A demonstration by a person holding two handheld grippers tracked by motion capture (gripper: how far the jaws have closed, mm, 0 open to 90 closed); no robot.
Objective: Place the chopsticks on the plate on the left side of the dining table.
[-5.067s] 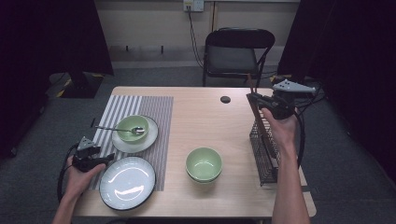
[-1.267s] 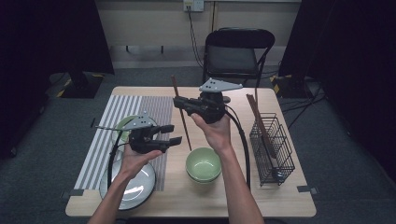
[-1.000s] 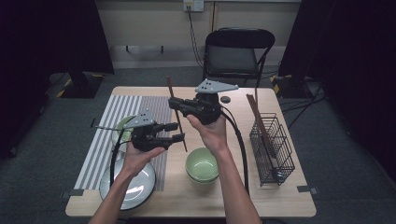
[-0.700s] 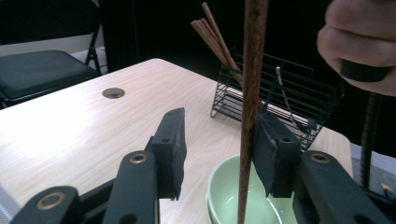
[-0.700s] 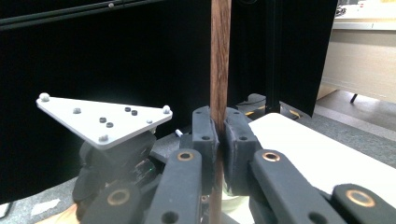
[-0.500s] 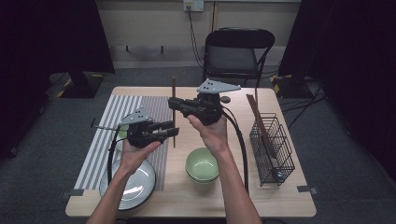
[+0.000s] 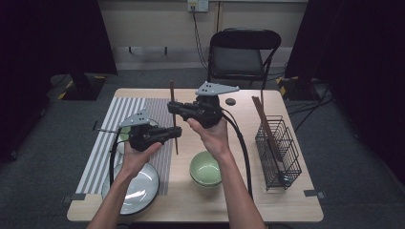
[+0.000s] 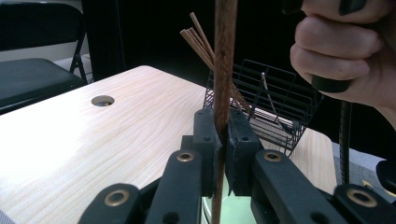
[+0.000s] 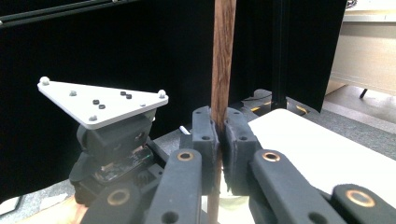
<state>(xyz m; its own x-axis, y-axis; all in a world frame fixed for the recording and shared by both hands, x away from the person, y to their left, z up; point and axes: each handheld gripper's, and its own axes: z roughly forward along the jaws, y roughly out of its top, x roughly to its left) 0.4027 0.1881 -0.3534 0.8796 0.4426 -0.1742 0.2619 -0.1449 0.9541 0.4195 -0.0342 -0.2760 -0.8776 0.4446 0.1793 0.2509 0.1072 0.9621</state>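
Dark brown wooden chopstick (image 7: 173,114) — upright, clamped by left tool (image 7: 177,133) and right tool (image 7: 171,107).

- Your left tongs (image 7: 175,134) and forearm cover much of the small green plate (image 7: 123,135) behind them.
- In the left gripper view the chopstick (image 8: 223,70) between the tongs runs off the top edge.
- Past your right tongs (image 9: 219,140) it is cut off likewise.

Both forearms are extended over the table. The left gripper (image 7: 175,132) has just been closing and is clamped beneath the right gripper (image 7: 173,108), whose pads are pressed together.
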